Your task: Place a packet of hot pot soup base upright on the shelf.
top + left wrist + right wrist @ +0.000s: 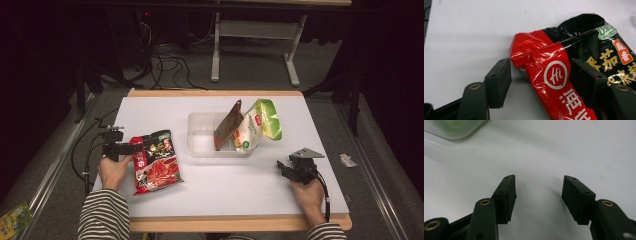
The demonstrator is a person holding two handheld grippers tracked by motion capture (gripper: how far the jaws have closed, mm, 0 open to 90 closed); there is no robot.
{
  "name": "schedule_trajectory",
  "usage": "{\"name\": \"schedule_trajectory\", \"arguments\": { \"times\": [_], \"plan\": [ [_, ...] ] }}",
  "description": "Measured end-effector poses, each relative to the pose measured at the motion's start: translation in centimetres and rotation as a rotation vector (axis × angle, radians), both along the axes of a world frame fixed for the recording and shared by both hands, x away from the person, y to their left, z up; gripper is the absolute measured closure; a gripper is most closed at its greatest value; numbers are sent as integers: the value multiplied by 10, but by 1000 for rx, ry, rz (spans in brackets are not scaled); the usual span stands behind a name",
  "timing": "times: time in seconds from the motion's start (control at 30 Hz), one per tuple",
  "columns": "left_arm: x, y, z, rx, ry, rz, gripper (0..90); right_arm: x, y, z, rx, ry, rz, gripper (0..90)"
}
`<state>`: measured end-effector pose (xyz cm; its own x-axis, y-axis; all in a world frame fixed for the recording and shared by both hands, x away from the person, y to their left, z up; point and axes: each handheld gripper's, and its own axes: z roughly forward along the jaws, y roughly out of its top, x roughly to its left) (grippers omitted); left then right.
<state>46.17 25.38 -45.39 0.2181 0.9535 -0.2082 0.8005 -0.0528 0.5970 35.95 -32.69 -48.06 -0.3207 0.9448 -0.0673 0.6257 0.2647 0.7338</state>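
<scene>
The red and black snack bag (155, 161) lay flat on the white table (225, 185), just left of the clear tub (200, 142). The left gripper (540, 72) stood with its jaws apart around the bag's red corner, not clamped. Right of the tub, the right gripper (538, 195) rested with jaws apart, holding nothing.

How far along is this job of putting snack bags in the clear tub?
Two bags, a brown one and a green-and-white one, already stand in the clear tub. The left hand-held gripper is open around the red-and-black bag's corner, not yet clamped. Lifting it into the tub remains. The right hand-held gripper is open, holding nothing.
</scene>
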Motion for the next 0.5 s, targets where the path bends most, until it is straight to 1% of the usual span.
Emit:
{"name": "schedule_trajectory", "arguments": {
  "times": [0.07, 0.13, 0.2, 0.27, 0.3, 0.33, 0.37, 0.43, 0.5],
  "plan": [
    [2, 1, -1, -16, 7, 2, 345, 0, 0, 0, -2, -1, 2, 454],
    [4, 5, -3, -24, 25, -4, 347, 0, 0, 0, -1, 0, 1, 455],
    [6, 5, -6, -51, 37, 6, 341, 0, 0, 0, 0, -2, -1, 455],
    [8, 6, -8, -86, 44, 2, 346, 0, 0, 0, 0, -2, 2, 456],
    [9, 5, -10, -106, 52, -10, 351, 0, 0, 0, -1, 1, 3, 455],
    [10, 4, -11, -113, 55, -16, 357, 0, 0, 0, -1, 1, 2, 455],
    [10, 4, -12, -114, 51, -16, 354, 0, 0, 0, -1, 1, 2, 455],
    [11, 5, -12, -120, 52, -19, 373, 0, 0, 0, -2, 0, 3, 455],
    [10, 8, -11, -132, 62, -24, 437, 0, 0, 0, -2, -1, 3, 456]
  ]
}}
